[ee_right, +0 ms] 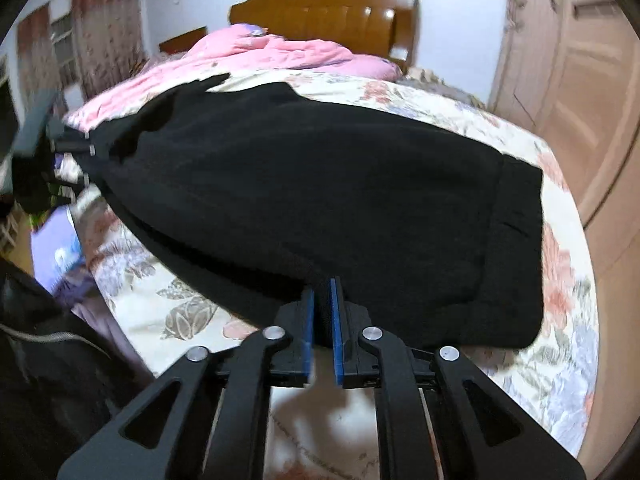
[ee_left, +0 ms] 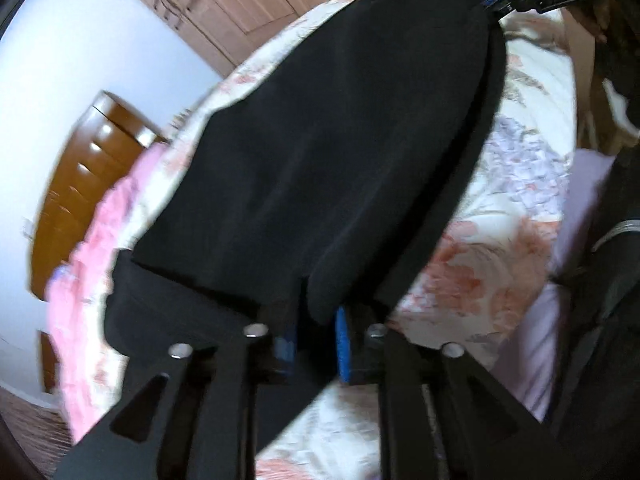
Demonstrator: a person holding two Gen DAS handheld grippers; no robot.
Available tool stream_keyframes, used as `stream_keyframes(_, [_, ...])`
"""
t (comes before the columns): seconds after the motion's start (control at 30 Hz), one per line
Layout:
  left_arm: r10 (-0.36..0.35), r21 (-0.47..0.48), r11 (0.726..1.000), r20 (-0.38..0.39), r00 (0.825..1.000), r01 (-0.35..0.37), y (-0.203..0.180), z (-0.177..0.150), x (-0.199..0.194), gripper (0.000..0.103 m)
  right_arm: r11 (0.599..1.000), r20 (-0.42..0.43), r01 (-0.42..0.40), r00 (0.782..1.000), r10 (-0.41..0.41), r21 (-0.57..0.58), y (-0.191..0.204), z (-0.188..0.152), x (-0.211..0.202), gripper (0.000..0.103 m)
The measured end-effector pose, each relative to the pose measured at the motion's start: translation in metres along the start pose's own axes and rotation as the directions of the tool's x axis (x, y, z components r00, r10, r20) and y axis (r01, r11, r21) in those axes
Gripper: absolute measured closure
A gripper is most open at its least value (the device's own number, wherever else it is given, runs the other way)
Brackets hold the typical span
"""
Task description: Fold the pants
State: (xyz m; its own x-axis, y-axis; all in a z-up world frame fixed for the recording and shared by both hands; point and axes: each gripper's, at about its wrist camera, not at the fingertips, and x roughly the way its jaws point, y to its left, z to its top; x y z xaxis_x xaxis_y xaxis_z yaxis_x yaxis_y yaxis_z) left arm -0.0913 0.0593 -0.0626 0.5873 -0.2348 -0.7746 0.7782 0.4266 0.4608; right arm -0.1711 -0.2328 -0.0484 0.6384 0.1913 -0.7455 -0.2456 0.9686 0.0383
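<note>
Left wrist view: the black pants lie folded on the floral bedspread, stretching away from the camera toward the top of the picture. The left gripper sits at the near edge of the garment; its blue pads stand a little apart with a fold of black cloth between them, and the blur keeps me from telling whether they press on it. At the far end of the pants the right gripper meets the cloth's corner, its blue pads just showing. A pink quilt is bunched at the left of the bed, beside a brown wooden headboard. A pale wardrobe fills the background, and a dark sleeve crosses the right edge.

Right wrist view: the pants cover the middle of the bedspread, with a doubled layer at the right end. The right gripper has its blue pads narrowly parted, the tips reaching the near hem of the cloth; bedspread shows through the lower part of the gap. The left gripper is at the far left corner of the pants. The pink quilt and headboard lie beyond.
</note>
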Motion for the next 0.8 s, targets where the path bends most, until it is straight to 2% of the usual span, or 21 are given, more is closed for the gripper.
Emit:
stream_keyframes(0.03, [-0.01, -0.005, 1.0, 0.011, 1.0, 0.01, 0.002, 0.0, -0.002, 0.071, 1.0, -0.002, -0.006, 1.0, 0.006, 0.015, -0.001, -0.001, -0.004, 0.077])
stream_keyframes(0.07, [-0.027, -0.017, 0.999, 0.029, 0.999, 0.028, 0.004, 0.002, -0.006, 0.054, 0.999, -0.012, -0.013, 1.0, 0.014, 0.036, -0.003, -0.001, -0.01, 0.071])
stream_keyframes(0.1, [-0.037, -0.033, 0.999, 0.063, 0.997, 0.039, 0.006, 0.003, -0.013, 0.045, 0.999, -0.011, -0.009, 1.0, 0.009, 0.053, -0.004, -0.002, -0.015, 0.06])
stream_keyframes(0.13, [-0.042, -0.048, 0.998, 0.095, 0.995, 0.047, 0.008, 0.007, -0.02, 0.034, 0.998, 0.0, -0.008, 1.0, 0.008, 0.068, -0.005, -0.004, -0.02, 0.058])
stream_keyframes(0.2, [-0.062, -0.078, 0.994, 0.122, 0.991, 0.071, 0.01, 0.01, -0.025, 0.033, 0.987, 0.035, -0.027, 0.999, 0.022, 0.16, -0.014, -0.01, -0.03, 0.058])
stream_keyframes(0.27, [-0.086, -0.089, 0.991, 0.145, 0.986, 0.1, 0.006, 0.015, -0.026, 0.033, 0.955, 0.057, -0.056, 0.998, 0.041, 0.292, -0.027, -0.019, -0.034, 0.057])
stream_keyframes(0.3, [-0.104, -0.089, 0.989, 0.153, 0.983, 0.118, 0.004, 0.018, -0.026, 0.033, 0.92, 0.073, -0.075, 0.996, 0.051, 0.385, -0.036, -0.024, -0.033, 0.057])
stream_keyframes(0.37, [-0.137, -0.076, 0.985, 0.169, 0.976, 0.152, -0.007, 0.026, -0.022, 0.033, 0.864, 0.091, -0.105, 0.993, 0.069, 0.492, -0.043, -0.03, -0.032, 0.058])
stream_keyframes(0.5, [-0.163, -0.056, 0.983, 0.164, 0.973, 0.174, -0.026, 0.034, -0.009, 0.033, 0.779, 0.17, -0.116, 0.985, 0.012, 0.617, -0.058, -0.037, -0.035, 0.058])
stream_keyframes(0.53, [-0.17, -0.058, 0.982, 0.162, 0.972, 0.182, -0.028, 0.035, -0.007, 0.033, 0.746, 0.181, -0.109, 0.983, -0.015, 0.657, -0.065, -0.04, -0.037, 0.058])
stream_keyframes(0.6, [-0.185, -0.071, 0.978, 0.146, 0.972, 0.197, -0.029, 0.036, 0.001, 0.033, 0.705, 0.21, -0.142, 0.978, -0.009, 0.695, -0.075, -0.043, -0.036, 0.058])
stream_keyframes(0.63, [-0.195, -0.079, 0.975, 0.139, 0.971, 0.207, -0.028, 0.035, 0.006, 0.033, 0.696, 0.22, -0.155, 0.975, -0.004, 0.701, -0.078, -0.043, -0.035, 0.058])
stream_keyframes(0.7, [-0.213, -0.111, 0.967, 0.148, 0.966, 0.23, -0.024, 0.033, 0.011, 0.034, 0.705, 0.211, -0.135, 0.977, -0.02, 0.696, -0.08, -0.04, -0.029, 0.06])
stream_keyframes(0.73, [-0.224, -0.133, 0.96, 0.156, 0.962, 0.245, -0.021, 0.033, 0.012, 0.034, 0.712, 0.202, -0.121, 0.979, -0.029, 0.691, -0.081, -0.037, -0.027, 0.076])
stream_keyframes(0.8, [-0.244, -0.166, 0.948, 0.167, 0.955, 0.271, -0.015, 0.033, 0.011, 0.034, 0.752, 0.196, -0.063, 0.976, -0.09, 0.656, -0.075, -0.029, -0.032, 0.08])
